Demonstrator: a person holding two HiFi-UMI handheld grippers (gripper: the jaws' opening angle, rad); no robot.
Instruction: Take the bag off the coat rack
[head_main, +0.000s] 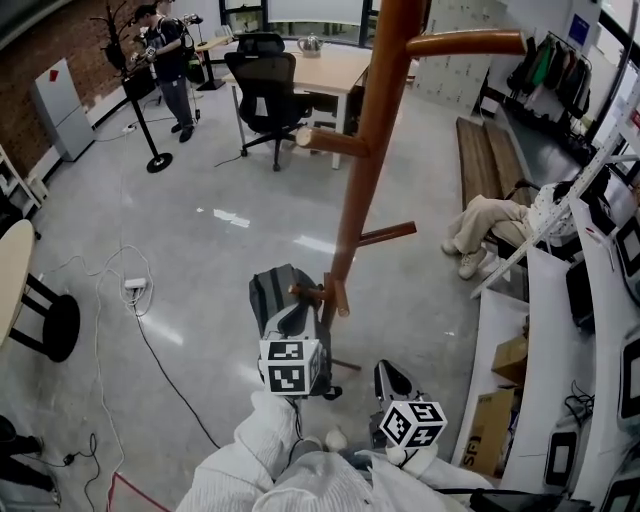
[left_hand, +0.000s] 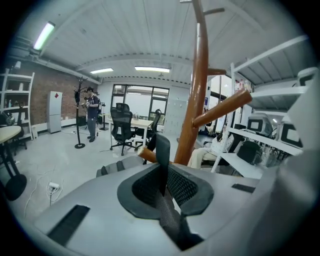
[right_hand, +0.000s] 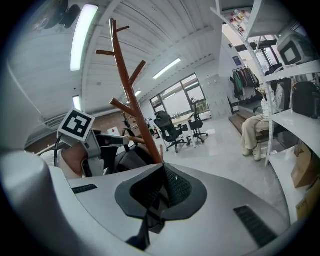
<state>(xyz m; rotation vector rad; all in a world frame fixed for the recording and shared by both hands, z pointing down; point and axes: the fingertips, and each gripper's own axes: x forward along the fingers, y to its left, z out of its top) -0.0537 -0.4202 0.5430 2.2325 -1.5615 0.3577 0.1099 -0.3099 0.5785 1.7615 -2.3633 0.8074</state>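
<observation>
While the bag (head_main: 276, 296) is hanging low against the rack (head_main: 365, 160), near the floor, its black strap (left_hand: 162, 150) is standing up just in front of the tip of a short peg (left_hand: 145, 154); not clear whether the strap is looping that peg. Left gripper (left_hand: 163, 172) is clamping the strap between its jaws. Right gripper (right_hand: 162, 172) is hovering just beside it, jaws together, nothing in them. Rack trunk is standing right behind the bag, and higher branches are jutting out over both grippers. Further out, a chair (head_main: 265, 95) is sitting at a desk (head_main: 335, 65), and a person (head_main: 170, 55) is standing beyond it by a second rack. To the right, someone (head_main: 495, 220) is sitting by a bench (head_main: 480, 150), with white shelves (head_main: 520, 330) running close along that side. A cable is trailing across the floor to a power strip (head_main: 134, 285) at left.
</observation>
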